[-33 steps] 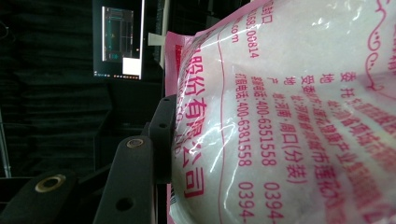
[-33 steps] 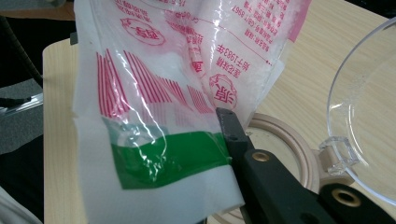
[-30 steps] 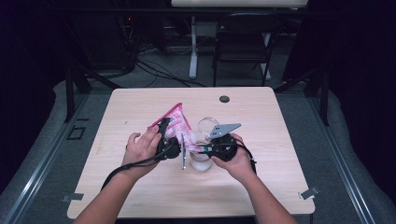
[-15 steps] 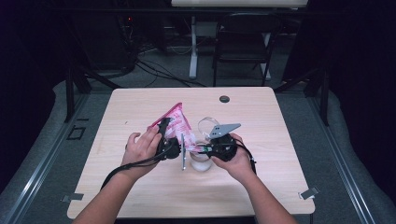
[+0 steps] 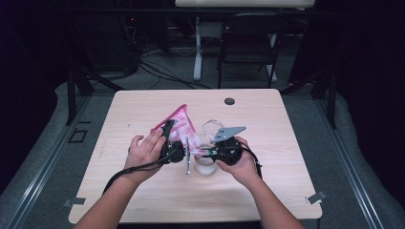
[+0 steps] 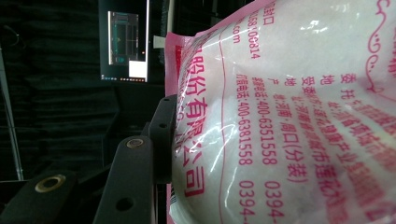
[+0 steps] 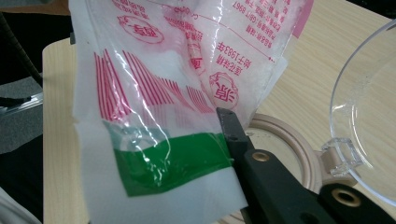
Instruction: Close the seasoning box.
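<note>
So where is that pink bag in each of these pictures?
High view: the bag stands mid-table, between the two grippers.
Left gripper view: it takes up the right two thirds, bulging against a black jaw.
Right gripper view: its green-striped end hangs upper left, pinched.
Shared landmark: the clear lid beside the bag, also in the high view.

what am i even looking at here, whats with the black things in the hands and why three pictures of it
A person sits at a wooden table and works with a hand-held clamp in each hand instead of bare fingers. The high view looks down from above. The other two pictures come from small cameras riding on each tool, looking along its black jaws.

The left tool grips the full body of a pink-printed plastic bag of white powder or grains. The right tool pinches the bag's green-striped bottom edge. Below it stands a clear container with a beige rim, its clear hinged lid open, so the person seems about to pour.
</note>
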Motion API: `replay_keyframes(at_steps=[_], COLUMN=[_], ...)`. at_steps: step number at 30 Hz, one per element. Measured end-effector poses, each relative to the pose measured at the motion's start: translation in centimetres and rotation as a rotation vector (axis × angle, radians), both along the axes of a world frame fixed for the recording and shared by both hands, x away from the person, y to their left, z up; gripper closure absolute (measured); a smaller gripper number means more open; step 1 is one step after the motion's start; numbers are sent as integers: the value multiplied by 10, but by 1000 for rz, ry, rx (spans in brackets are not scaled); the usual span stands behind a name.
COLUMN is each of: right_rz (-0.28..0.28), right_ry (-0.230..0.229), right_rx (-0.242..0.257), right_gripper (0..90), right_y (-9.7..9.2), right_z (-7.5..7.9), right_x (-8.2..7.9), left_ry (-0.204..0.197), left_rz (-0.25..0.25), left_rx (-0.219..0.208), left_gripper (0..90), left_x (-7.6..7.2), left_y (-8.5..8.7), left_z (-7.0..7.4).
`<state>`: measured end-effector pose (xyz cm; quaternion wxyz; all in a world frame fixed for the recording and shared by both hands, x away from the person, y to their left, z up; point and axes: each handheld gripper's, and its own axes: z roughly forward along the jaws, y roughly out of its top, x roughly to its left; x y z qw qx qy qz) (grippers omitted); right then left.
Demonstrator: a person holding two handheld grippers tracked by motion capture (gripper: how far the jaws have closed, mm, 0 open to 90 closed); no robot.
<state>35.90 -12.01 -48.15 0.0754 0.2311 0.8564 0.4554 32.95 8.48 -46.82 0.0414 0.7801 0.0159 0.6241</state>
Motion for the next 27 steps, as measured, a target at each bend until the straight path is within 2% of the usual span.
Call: replay_keyframes(at_steps=[27], right_rz=[-3], right_ry=[-1], right_rx=[1], right_gripper=[900], right_y=[1], right_z=[-1], right_x=[0], left_ry=[-37], left_rz=[-19], left_rx=[21], left_gripper=[599], left_x=[-3], left_y=[-1], left_z=[-2])
